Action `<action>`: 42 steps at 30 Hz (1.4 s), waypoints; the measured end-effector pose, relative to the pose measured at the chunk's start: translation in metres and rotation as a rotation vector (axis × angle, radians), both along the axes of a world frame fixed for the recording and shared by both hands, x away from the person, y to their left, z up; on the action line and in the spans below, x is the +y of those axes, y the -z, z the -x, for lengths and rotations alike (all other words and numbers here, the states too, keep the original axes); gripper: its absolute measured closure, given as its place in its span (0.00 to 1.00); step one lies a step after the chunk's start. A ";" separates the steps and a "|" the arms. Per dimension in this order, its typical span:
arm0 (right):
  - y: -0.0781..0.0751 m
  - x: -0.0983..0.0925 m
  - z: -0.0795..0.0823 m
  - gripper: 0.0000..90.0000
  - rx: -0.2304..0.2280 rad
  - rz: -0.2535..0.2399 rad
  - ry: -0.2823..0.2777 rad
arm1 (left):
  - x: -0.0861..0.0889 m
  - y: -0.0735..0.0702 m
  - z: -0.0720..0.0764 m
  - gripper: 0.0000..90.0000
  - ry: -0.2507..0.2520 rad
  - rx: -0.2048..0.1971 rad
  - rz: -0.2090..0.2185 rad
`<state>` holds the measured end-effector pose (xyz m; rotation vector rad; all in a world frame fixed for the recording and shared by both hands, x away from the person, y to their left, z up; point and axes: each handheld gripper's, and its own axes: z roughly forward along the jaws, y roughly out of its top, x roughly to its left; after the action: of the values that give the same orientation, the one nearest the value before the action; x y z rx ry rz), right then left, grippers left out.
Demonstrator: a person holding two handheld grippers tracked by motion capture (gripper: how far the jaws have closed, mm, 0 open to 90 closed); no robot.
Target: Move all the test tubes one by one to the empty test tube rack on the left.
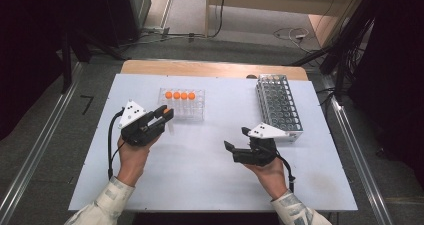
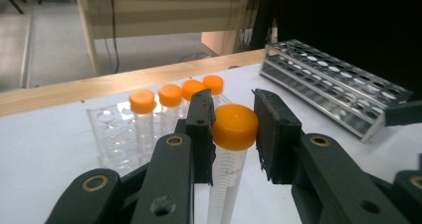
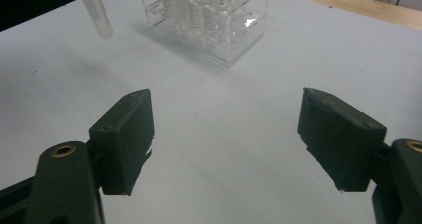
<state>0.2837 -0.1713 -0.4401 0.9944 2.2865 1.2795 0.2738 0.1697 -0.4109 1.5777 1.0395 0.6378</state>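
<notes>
Item: orange-capped test tube point(image 2: 233, 134), clamped at the cap by the left gripper point(image 2: 234, 129), aloft near the clear rack point(image 1: 182, 105); right gripper point(image 3: 226, 134) spread, empty; risk: cap-only hold lets the tube swing, slip or miss a rack hole.

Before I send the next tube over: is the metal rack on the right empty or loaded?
Empty as far as visible. The metal rack shows open holes, with no orange caps; the four capped tubes stand in the clear rack.
</notes>
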 end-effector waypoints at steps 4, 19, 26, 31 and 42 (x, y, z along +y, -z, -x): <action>0.000 -0.012 0.001 0.24 0.001 -0.002 0.020 | 0.004 -0.004 -0.005 0.78 -0.022 0.000 -0.005; 0.000 -0.033 0.002 0.24 0.012 -0.006 0.064 | 0.018 -0.016 -0.031 0.78 -0.100 0.003 -0.003; 0.000 -0.033 0.002 0.24 0.015 -0.006 0.068 | 0.021 -0.020 -0.044 0.78 -0.130 -0.002 -0.001; 0.001 -0.034 0.002 0.24 0.017 -0.006 0.068 | 0.021 -0.023 -0.054 0.78 -0.151 -0.012 -0.005; 0.001 -0.035 0.001 0.25 0.015 -0.009 0.072 | 0.022 -0.026 -0.073 0.78 -0.190 -0.020 -0.018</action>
<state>0.2827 -0.2067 -0.4407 1.0834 2.2366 1.2577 0.3467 0.1913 -0.3849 1.4960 1.1807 0.7927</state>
